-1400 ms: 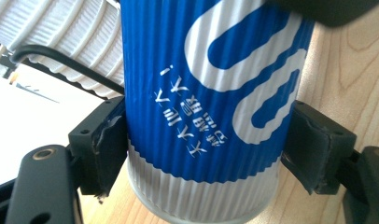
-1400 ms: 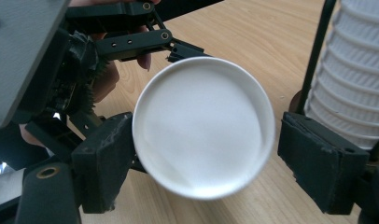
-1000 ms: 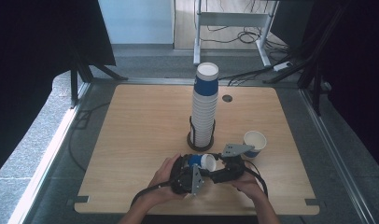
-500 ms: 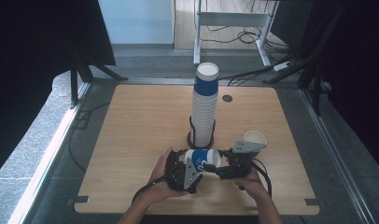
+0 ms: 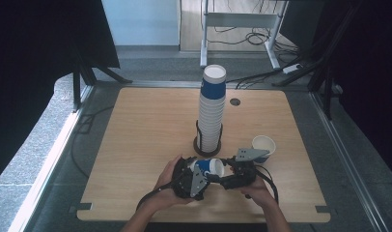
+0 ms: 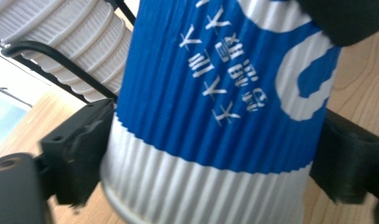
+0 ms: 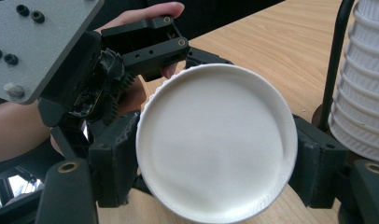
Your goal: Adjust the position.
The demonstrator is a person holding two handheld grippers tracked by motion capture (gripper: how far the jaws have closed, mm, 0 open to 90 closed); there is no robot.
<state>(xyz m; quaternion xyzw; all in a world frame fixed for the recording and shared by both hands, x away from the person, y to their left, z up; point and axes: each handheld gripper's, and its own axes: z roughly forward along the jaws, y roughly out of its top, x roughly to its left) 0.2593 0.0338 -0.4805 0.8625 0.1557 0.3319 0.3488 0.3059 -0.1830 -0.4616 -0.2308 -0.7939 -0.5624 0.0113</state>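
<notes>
The blue and white paper cup (image 5: 208,167) lies on its side, held just above the surface (image 5: 136,130) near its front edge, between the two hands, probably so one tool can pass it to the other. The left hand-held gripper (image 5: 200,170), whose jaws have just been closing, flanks the ribbed wall, while the right hand-held gripper (image 5: 222,175) pinches the cup at its base end. The tall cup stack (image 5: 211,111) in its black wire holder (image 5: 207,145) stands just behind, a single cup (image 5: 263,146) upright to the right.
</notes>
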